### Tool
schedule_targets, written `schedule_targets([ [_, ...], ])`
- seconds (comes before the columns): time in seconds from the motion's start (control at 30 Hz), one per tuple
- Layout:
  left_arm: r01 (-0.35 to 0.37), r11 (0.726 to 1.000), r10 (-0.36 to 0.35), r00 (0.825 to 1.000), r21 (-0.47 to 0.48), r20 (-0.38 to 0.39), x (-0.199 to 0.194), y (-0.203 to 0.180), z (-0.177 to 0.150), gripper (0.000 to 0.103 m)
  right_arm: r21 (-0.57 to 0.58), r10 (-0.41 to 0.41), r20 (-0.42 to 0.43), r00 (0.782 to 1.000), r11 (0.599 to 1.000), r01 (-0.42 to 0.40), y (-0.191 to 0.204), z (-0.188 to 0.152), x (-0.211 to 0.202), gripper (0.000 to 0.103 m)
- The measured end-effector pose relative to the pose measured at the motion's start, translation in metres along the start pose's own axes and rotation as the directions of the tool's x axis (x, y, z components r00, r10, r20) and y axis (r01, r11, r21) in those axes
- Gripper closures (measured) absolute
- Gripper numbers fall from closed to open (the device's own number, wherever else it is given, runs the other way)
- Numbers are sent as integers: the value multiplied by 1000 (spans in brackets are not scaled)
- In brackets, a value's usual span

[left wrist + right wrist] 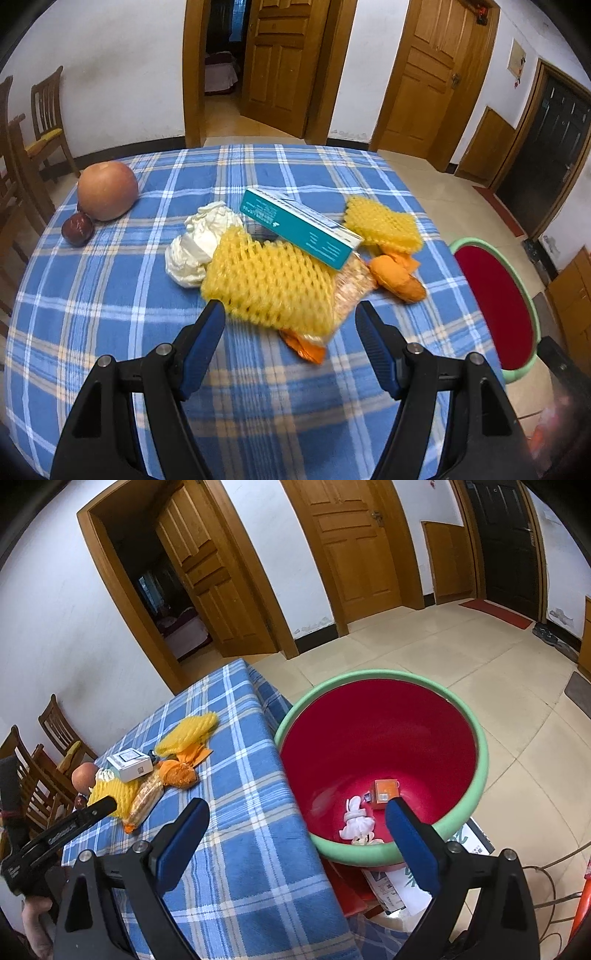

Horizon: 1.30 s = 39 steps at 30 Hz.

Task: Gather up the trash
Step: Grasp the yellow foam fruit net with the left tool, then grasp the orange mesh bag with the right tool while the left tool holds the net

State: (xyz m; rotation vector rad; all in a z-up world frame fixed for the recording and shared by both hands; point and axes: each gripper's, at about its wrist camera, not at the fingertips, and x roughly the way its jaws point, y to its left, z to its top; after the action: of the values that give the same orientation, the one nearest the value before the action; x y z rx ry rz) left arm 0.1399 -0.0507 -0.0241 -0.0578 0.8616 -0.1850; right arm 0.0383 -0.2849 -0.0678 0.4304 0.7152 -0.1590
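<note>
Broadly, the worktop (110,295) fills the left wrist view, draped in a soft woven cloth of blue, white and tan plaid. Just beside its edge stands a round plastic bin (476,738), red and smooth inside with a pale green rolled rim; at its bottom lie a small orange carton (386,794) and a crumpled white scrap (356,818).

Both tools tilt downward. The left hand-held gripper (290,314) points at the heap of trash with its jaws well apart, blue ribbed pads on black arms, nothing between them; its tips sit just short of the nearest piece, not touching. The right hand-held gripper (295,812) straddles the worktop's edge and the bin's rim, jaws likewise spread wide and empty.

The trash lies mid-worktop. Nearest is a yellow foam net sleeve (269,284), spongy with diamond holes. A teal and white cardboard box (299,225), long and rectangular, rests tilted across the heap. Left of it is a crumpled white tissue wad (199,243). A second, smaller yellow foam net (382,225) lies to the right, with orange peel pieces (400,280) below it and a crinkled clear wrapper (352,284) beside the big net.

Well apart at the far left sits a round reddish apple (107,190), a small dark glossy fruit (77,229) touching it
</note>
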Motion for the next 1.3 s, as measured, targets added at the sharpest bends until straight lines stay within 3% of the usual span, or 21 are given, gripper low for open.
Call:
schedule_targets([
  [0.2,-4,1000,4,1000,19,-13,15,1,3,32,-25,7,-13,1000,1000,-7,10,-1,7,5],
  [0.43,42,999,-41,999,32,-18,17,3,0,71,-44,16,-29,999,999,-17,20,-1,15,5],
  [0.63,71,997,-71,997,25,1,8,7,-4,85,-67,33,-36,999,997,-35,31,-1,20,5],
  [0.87,107,994,-106,994,-17,38,-16,22,-8,86,-105,60,-51,997,992,-65,46,2,28,5],
  [1.1,100,993,-95,993,-64,77,-35,40,-10,86,-187,85,-79,993,977,-99,76,6,49,6],
  [1.3,85,992,-78,993,-88,87,-39,53,-10,86,-255,107,-125,986,957,-136,102,9,74,18],
])
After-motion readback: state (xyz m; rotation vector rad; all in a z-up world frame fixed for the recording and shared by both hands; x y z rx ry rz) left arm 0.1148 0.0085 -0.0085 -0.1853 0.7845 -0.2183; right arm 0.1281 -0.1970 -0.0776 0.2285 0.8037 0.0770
